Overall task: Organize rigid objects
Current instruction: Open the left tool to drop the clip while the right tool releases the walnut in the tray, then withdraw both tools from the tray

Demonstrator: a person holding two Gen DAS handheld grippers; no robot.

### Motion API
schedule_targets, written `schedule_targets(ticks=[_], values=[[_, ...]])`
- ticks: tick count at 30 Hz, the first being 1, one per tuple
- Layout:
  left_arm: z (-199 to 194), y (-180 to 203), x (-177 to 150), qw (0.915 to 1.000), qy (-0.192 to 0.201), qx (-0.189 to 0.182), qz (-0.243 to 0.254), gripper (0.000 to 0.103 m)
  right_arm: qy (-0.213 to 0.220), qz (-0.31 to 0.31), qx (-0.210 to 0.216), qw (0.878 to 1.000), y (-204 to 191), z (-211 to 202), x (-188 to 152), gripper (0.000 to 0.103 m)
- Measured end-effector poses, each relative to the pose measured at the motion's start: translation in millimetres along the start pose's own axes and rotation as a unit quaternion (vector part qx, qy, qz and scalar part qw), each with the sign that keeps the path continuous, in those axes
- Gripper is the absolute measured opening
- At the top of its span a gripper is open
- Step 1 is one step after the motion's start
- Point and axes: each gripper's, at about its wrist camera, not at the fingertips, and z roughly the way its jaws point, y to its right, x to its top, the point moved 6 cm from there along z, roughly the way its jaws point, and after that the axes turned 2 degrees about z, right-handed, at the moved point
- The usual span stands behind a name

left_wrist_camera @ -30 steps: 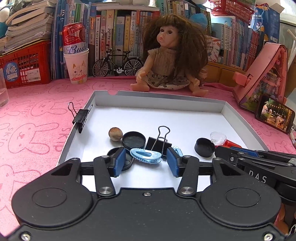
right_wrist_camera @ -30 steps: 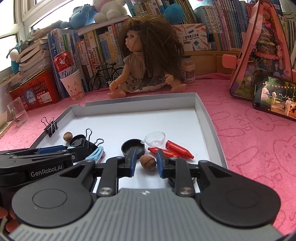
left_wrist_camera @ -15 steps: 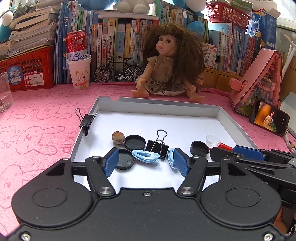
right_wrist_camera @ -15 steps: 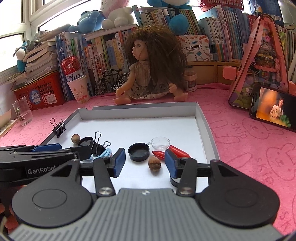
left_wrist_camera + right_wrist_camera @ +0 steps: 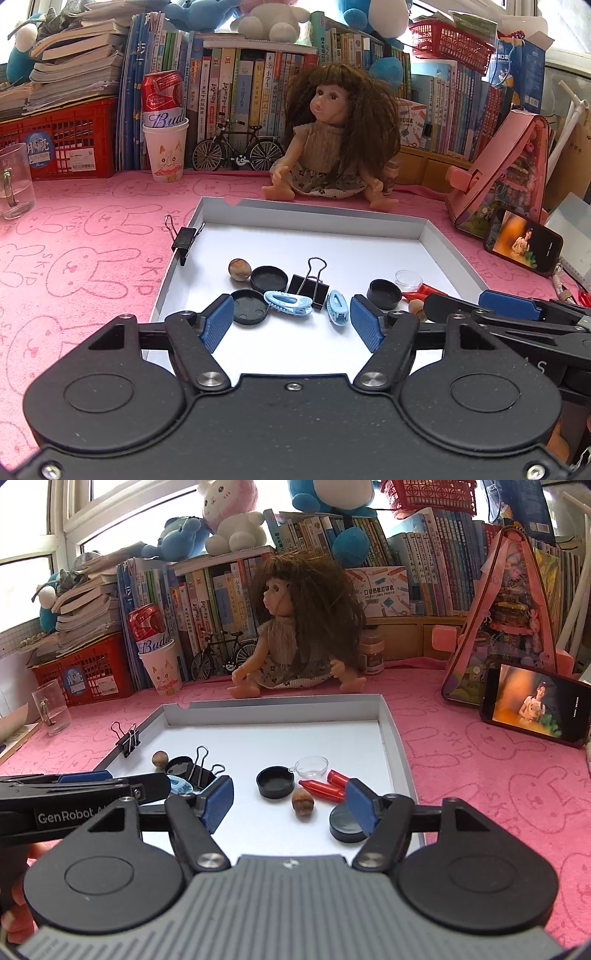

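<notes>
Across the lower middle of the left wrist view, the left gripper (image 5: 291, 322) stands wide and holds nothing, while two blue hair clips (image 5: 288, 302) lie beside a black binder clip (image 5: 308, 289) and black caps (image 5: 269, 279) in the white tray (image 5: 439, 242), just above its fingertips. Lower centre in the right wrist view, the right gripper (image 5: 290, 804) is equally wide and bare, with a nut (image 5: 303, 805) between its fingertips, red crayons (image 5: 322, 789) and a black lid (image 5: 346, 824) toward the right. Both seem poised between picks, so the next move likely calls for descending on one piece and closing squarely.
</notes>
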Motion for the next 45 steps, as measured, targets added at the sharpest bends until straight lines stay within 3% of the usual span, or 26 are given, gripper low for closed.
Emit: schedule_targets(ticks=[34, 39, 45], values=[[-35.6, -4.5, -20.3, 0.9999, 0.004, 0.006, 0.009, 0.075, 0.0, -0.017, -0.007, 1.0, -5.5, -27.7, -13.5, 0.089], [-43.6, -5.5, -25.3, 0.9999, 0.006, 0.011, 0.006, 0.083, 0.004, -0.016, -0.019, 1.0, -4.5, -35.2, -17.4, 0.09], [-51.4, -8.6, -33.0, 0.9999, 0.002, 0.011, 0.001, 0.086, 0.005, -0.006, -0.037, 0.999, 0.7, -43.6, -24.1, 0.092]])
